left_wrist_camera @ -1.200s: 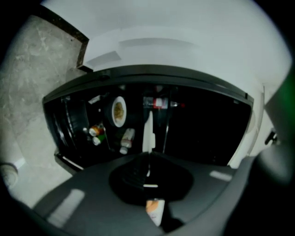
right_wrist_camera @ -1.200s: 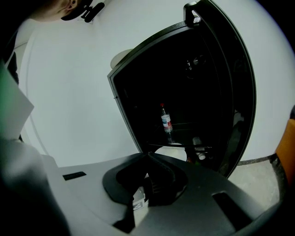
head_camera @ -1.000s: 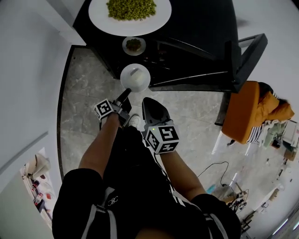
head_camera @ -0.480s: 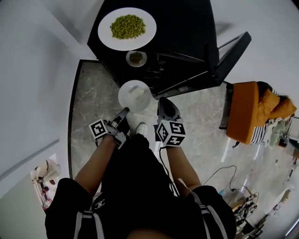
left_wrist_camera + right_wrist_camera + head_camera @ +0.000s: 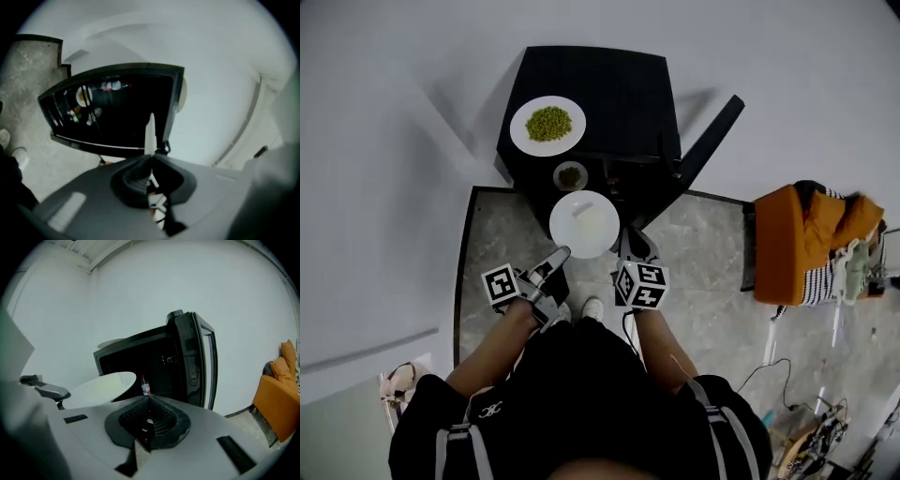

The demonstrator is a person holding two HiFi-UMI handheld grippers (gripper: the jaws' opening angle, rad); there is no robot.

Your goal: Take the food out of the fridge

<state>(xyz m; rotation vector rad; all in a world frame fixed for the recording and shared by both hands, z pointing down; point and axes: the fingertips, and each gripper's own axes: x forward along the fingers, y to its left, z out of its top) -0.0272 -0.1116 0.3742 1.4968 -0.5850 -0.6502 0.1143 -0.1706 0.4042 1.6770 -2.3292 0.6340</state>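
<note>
Food on the white plate [image 5: 584, 223] is out of the fridge [image 5: 623, 94]. The left tool [image 5: 559, 255] is clamped on the plate's rim and carries it about level in front of the open door [image 5: 709, 139]. A plate of peas [image 5: 547, 125] and a small bowl [image 5: 570, 175] already sit on the fridge top, so setting this plate down seems to be what is left. The right tool [image 5: 631, 239], jaws together and empty, tilts slightly downward just beside the plate.
</note>
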